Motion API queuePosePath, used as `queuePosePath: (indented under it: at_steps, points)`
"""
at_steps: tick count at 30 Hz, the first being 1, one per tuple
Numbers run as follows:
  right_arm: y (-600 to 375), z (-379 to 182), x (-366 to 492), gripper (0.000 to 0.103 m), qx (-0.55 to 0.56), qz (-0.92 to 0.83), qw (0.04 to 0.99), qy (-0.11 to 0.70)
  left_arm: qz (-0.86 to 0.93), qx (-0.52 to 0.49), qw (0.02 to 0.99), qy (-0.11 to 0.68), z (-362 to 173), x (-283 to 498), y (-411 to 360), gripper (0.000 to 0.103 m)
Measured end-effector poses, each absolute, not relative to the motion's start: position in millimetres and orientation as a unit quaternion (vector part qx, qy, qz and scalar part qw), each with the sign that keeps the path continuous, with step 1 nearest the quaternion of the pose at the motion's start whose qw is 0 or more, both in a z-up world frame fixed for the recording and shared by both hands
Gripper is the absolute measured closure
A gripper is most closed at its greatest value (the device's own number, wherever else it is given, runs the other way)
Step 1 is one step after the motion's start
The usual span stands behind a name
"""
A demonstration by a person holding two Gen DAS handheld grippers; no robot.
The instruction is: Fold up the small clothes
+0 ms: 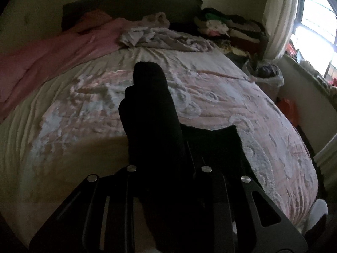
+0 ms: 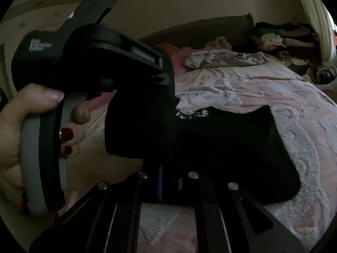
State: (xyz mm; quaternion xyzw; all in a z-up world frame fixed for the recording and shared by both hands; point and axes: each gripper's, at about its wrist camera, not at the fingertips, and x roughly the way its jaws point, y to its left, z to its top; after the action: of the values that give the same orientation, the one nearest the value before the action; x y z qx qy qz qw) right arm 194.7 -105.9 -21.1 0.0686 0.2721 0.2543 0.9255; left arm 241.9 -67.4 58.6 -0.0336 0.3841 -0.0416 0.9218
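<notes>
Black sock (image 2: 242,147) with a band of white lettering near its cuff. Bedspread (image 1: 221,97): pale pink with a white and grey swirling pattern. Sheet (image 1: 31,113) beneath it: plain cream. Blanket (image 1: 52,59) along the far side of the bed: solid pink. Crumpled cloth (image 1: 168,39) near the headboard: greyish lilac. Left claw (image 2: 162,80): black, with a grey handle; the hand (image 2: 31,126) on it has dark red nails. Curtain (image 1: 278,19): off-white.
</notes>
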Motion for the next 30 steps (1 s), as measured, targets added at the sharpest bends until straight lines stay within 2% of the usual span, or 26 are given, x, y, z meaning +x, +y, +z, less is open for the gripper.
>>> queuePosePath:
  at_steps: [15, 23, 24, 25, 27, 30]
  points:
    - [-156, -47, 212, 0.097, 0.108, 0.196, 0.920, 0.320, -0.077, 0.008, 0.889, 0.452, 20, 290, -154, 0.087]
    - [-175, -66, 228, 0.097, 0.164, 0.183, 0.897, 0.367, -0.108, 0.001, 0.871, 0.479, -4, 309, -176, 0.081]
    - [-177, -69, 229, 0.096, 0.170, 0.181, 0.894, 0.372, -0.118, -0.006, 0.869, 0.481, -6, 310, -178, 0.073]
    - [-180, -71, 231, 0.096, 0.175, 0.180, 0.892, 0.375, -0.131, -0.017, 0.868, 0.479, -6, 311, -179, 0.061]
    - [-184, -74, 233, 0.095, 0.185, 0.177, 0.888, 0.382, -0.141, -0.030, 0.869, 0.473, -1, 308, -176, 0.047]
    - [-191, -78, 237, 0.094, 0.204, 0.180, 0.880, 0.390, -0.161, -0.076, 0.880, 0.440, 19, 294, -155, 0.047]
